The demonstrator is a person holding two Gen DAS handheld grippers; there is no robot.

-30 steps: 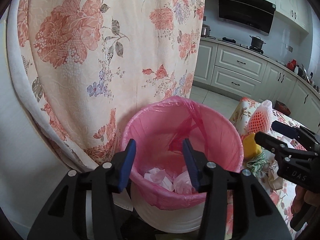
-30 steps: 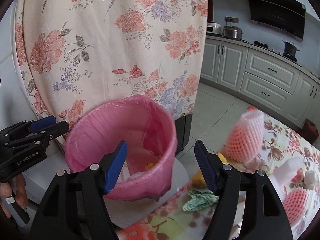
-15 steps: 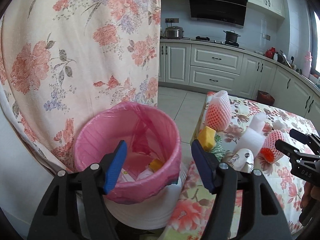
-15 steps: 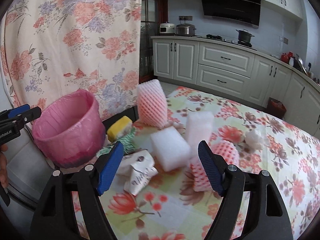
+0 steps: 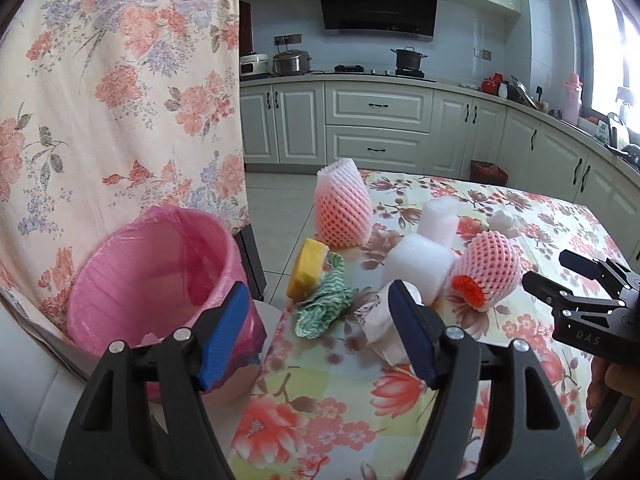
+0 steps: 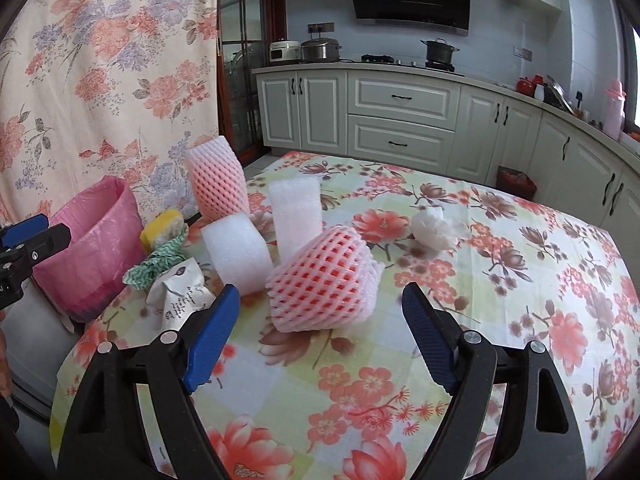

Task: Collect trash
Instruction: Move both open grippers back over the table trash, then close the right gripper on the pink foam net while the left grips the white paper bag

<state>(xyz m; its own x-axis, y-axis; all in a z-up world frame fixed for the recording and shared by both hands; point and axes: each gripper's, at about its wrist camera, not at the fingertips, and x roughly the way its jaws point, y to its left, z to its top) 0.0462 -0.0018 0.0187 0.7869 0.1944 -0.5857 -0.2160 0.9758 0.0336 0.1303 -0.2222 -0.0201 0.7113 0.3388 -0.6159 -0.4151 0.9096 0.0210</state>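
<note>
A bin with a pink liner [image 5: 152,276] [image 6: 92,244] stands off the table's left end. Trash lies on the floral table: a crumpled printed paper [image 6: 180,296] [image 5: 384,320], a green-white cloth [image 5: 324,308] [image 6: 160,260], a yellow sponge [image 5: 306,268] [image 6: 162,228], two white foam blocks [image 6: 238,252] [image 6: 296,216], two pink foam nets [image 6: 324,280] [image 6: 216,180] and a white wad [image 6: 434,226]. My left gripper [image 5: 320,332] is open and empty, between bin and paper. My right gripper [image 6: 320,336] is open and empty, just before the lying net.
A floral curtain [image 5: 120,100] hangs behind the bin. Kitchen cabinets [image 6: 400,120] run along the back wall and right side. The floral tablecloth [image 6: 520,280] stretches to the right. A small red bin [image 6: 516,180] sits on the floor by the cabinets.
Both grippers swung right, from over the bin toward the table. The left opened wider. The right now faces the lying foam net at closer range.
</note>
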